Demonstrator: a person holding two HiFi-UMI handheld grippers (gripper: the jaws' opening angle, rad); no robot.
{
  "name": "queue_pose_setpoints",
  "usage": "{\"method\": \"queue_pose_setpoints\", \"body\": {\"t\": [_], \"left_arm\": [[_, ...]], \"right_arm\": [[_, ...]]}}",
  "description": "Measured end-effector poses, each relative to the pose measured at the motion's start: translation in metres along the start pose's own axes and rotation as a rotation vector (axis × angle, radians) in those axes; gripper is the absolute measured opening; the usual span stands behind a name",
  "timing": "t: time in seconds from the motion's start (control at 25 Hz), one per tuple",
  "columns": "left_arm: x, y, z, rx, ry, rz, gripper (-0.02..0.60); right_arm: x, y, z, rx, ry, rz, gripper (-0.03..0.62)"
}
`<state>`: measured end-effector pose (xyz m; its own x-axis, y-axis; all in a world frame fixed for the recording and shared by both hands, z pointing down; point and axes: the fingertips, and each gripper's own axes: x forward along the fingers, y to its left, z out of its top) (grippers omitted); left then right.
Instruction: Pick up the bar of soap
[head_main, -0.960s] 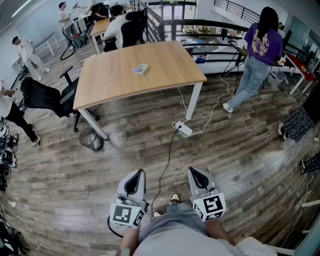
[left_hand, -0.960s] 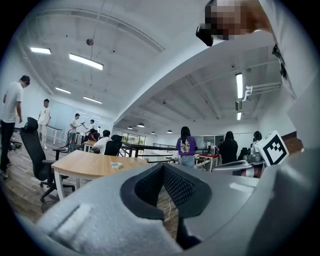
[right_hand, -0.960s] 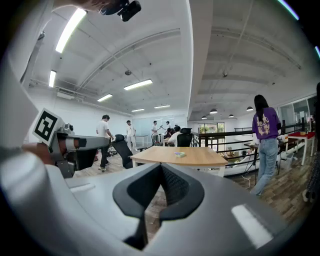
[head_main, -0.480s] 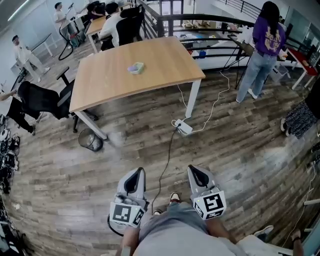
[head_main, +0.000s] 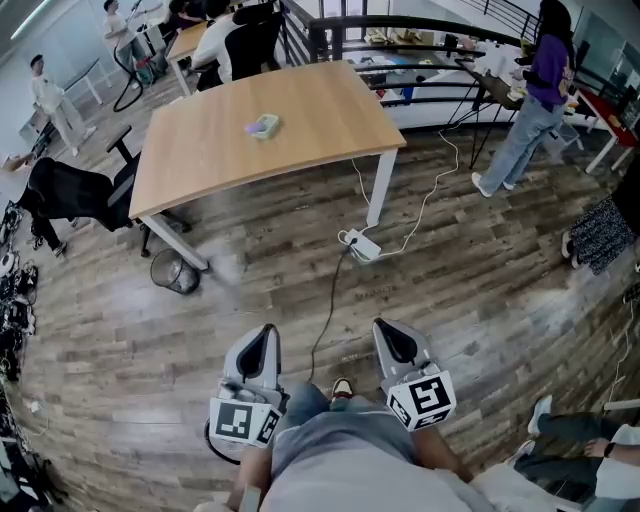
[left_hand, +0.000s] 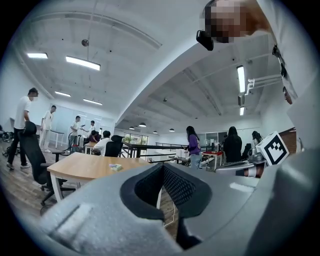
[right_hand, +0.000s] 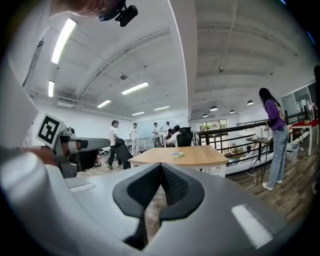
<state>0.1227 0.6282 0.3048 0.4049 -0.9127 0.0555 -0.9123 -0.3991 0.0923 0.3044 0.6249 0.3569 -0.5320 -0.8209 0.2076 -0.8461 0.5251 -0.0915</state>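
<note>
The bar of soap (head_main: 262, 125), a small pale green and lilac block, lies on the wooden table (head_main: 330, 120) far ahead of me, toward its far side. It shows as a tiny block on the tabletop in the left gripper view (left_hand: 116, 167) and in the right gripper view (right_hand: 177, 155). My left gripper (head_main: 263, 340) and right gripper (head_main: 387, 338) are held low and close to my body, side by side, pointing toward the table. Both are shut with nothing between their jaws, and both are several steps away from the soap.
A mesh waste bin (head_main: 175, 272) stands by the table's near left leg. A white power strip (head_main: 362, 245) and its cables lie on the floor by the right leg. A black office chair (head_main: 80, 195) stands at the left. A person in purple (head_main: 540, 90) stands at the right.
The person in purple has walked further right and away. The table sits slightly higher and more to the left in the picture. Both grippers stay low and shut; the left one has dropped a little.
</note>
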Motion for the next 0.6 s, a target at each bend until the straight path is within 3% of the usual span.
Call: {"method": "queue_pose_setpoints", "body": {"t": [0.4, 0.6], "left_arm": [[0.013, 0.009, 0.009, 0.026, -0.01, 0.022, 0.002], [0.028, 0.033, 0.007, -0.021, -0.029, 0.005, 0.002]], "right_arm": [[0.019, 0.001, 0.005, 0.004, -0.001, 0.044, 0.002], [0.047, 0.004, 0.007, -0.008, 0.017, 0.041, 0.002]]}}
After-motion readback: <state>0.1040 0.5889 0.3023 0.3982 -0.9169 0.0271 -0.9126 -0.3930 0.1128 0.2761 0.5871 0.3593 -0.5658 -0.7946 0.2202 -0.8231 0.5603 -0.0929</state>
